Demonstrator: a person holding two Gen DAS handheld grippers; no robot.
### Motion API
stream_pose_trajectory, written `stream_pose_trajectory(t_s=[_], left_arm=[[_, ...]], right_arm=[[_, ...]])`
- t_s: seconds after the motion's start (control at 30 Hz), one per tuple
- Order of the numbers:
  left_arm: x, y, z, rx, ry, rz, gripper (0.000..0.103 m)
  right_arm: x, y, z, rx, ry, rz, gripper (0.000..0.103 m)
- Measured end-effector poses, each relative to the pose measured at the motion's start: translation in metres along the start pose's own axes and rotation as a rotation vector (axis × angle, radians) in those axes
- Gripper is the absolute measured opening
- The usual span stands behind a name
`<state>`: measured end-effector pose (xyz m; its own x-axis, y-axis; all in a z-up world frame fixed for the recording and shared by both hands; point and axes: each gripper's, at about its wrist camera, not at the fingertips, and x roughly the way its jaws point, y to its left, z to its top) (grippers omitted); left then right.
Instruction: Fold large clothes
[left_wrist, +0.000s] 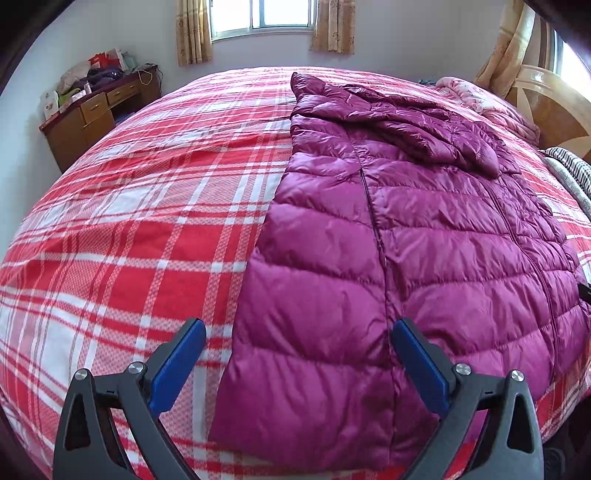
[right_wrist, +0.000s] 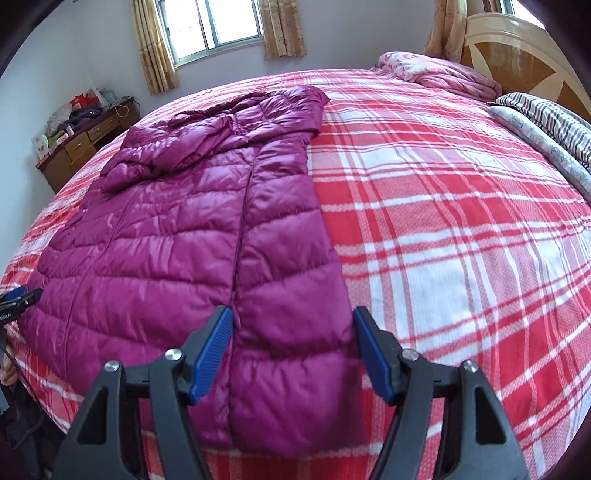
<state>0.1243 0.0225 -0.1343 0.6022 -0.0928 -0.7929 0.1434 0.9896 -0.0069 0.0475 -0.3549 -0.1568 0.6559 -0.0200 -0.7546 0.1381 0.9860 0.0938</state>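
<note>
A long magenta quilted down jacket (left_wrist: 406, 240) lies flat on the red and white plaid bed (left_wrist: 147, 221), hem towards me, zipper closed, a sleeve folded across the chest at the far end. It also shows in the right wrist view (right_wrist: 184, 240). My left gripper (left_wrist: 299, 332) is open and empty, just above the jacket's left hem corner. My right gripper (right_wrist: 293, 319) is open and empty, above the jacket's right hem corner. The left gripper's tip (right_wrist: 18, 297) shows at the left edge of the right wrist view.
A wooden desk (left_wrist: 92, 114) with clutter stands by the far left wall. A folded pink quilt (right_wrist: 439, 75) and striped bedding (right_wrist: 546, 114) lie by the wooden headboard (right_wrist: 524, 48) at the right. Bare plaid sheet (right_wrist: 461, 221) lies on both sides of the jacket.
</note>
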Motion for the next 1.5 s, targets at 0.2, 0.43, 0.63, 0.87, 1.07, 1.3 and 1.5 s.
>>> stream_pose_trajectory(t_s=[0.2,0.43,0.63,0.87,1.07,1.3,1.5], left_arm=[[-0.006,-0.002,-0.010,0.015,-0.005,-0.026,0.101],[-0.017,-0.003,-0.021,0.062,-0.020,-0.080,0.085],[-0.024,-0.009,-0.025,0.102,-0.034,-0.135,0.047],[-0.039,-0.010,-0.029,0.117,-0.076,-0.169,0.010],[-0.084,-0.003,-0.027,0.124,-0.176,-0.239,0.008],[-0.162,0.010,-0.022,0.129,-0.321,-0.380,0.007],[-0.222,0.025,-0.021,0.122,-0.422,-0.450,0.006]], right_arm=[[-0.010,-0.001,-0.014,0.008,0.005,0.021,0.061],[-0.013,0.004,-0.021,0.029,0.007,0.122,0.020],[-0.016,0.006,-0.023,0.040,-0.003,0.140,0.015],[-0.032,0.007,-0.020,0.057,-0.043,0.171,0.010],[-0.073,-0.002,-0.008,0.088,-0.134,0.212,0.009],[-0.145,-0.005,0.003,0.100,-0.265,0.285,0.008],[-0.217,0.005,0.004,0.055,-0.403,0.300,0.008]])
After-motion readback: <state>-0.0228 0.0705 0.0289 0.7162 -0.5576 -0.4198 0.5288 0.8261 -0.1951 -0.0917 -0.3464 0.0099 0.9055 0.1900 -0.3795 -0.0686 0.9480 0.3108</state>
